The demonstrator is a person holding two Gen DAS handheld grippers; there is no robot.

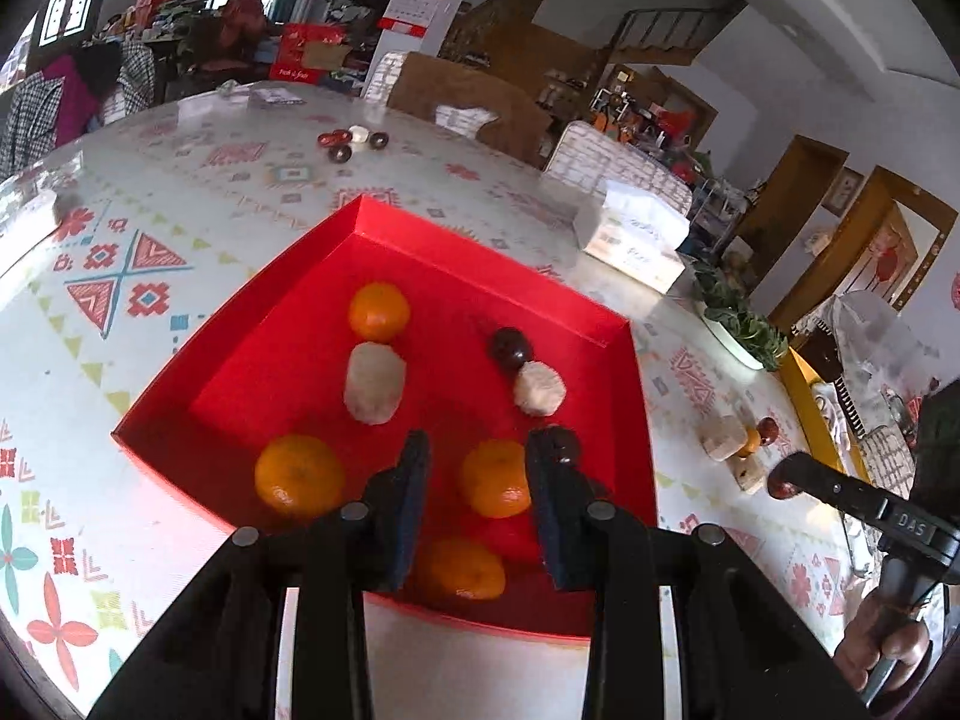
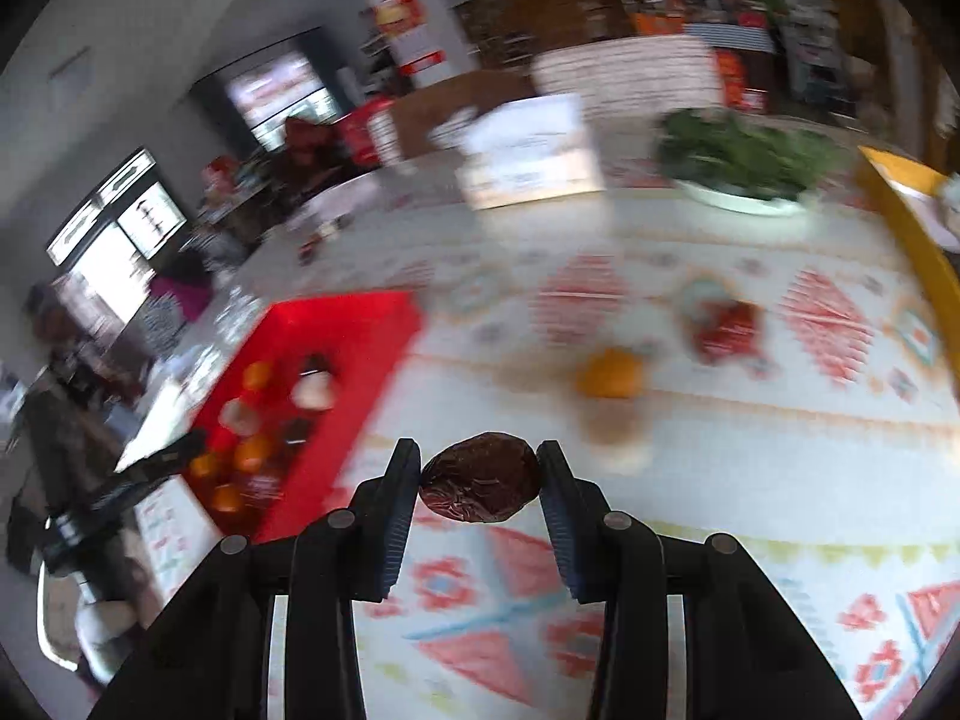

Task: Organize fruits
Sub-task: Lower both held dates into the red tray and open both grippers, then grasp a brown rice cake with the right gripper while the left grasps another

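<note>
- The left tongs hang over the near part of the red box, pointing down into it.
- Their two arms stand apart, released, with nothing between them.
- An orange lies in the box just under the gap; another orange lies to their left, a third below them, and a fourth farther ahead.
- Two pale lumps and a dark fruit also sit in the box.
- The right tongs are held above the patterned counter, to the right of the box.
- They are clenched on a wrinkled dark date.
- Ahead of them, blurred, an orange and a red thing lie on the counter.
- A tissue box and a plate of greens stand beyond.
</note>
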